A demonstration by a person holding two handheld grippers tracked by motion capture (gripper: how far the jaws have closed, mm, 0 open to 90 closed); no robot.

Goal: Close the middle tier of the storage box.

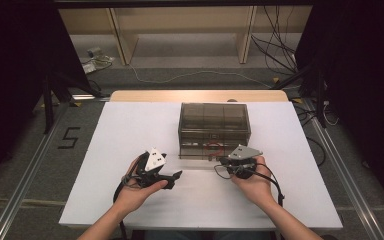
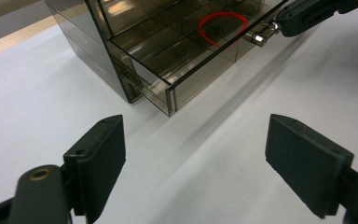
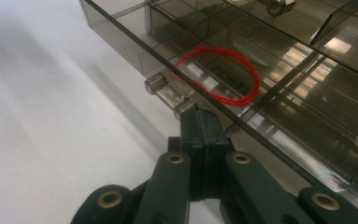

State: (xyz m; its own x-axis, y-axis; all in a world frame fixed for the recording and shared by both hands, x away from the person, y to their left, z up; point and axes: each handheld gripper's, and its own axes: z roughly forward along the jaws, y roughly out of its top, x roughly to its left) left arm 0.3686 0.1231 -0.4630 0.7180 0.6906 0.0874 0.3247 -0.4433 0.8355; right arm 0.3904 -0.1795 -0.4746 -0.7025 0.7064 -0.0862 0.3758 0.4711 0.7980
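Right now your right hand-held gripper (image 3: 200, 122) is clenched, its jaws pressed together at the small clear knob (image 3: 167, 92) of the drawer (image 2: 177, 88), which stands partly pulled out of the smoked plastic organizer (image 1: 214, 122) near the far middle of the bench (image 1: 110, 150). Whether the pads truly pinch the knob or only butt against it, I cannot tell, and that is your main risk: a shallow hold could slip off as you pull. The organizer looks light, so a hard tug may drag the whole box toward you. Your left hand-held gripper (image 2: 193, 163) hangs released, well short of the box, bracing nothing. The red loop (image 3: 220, 74) lying in the drawer could slide between compartments if you jerk.
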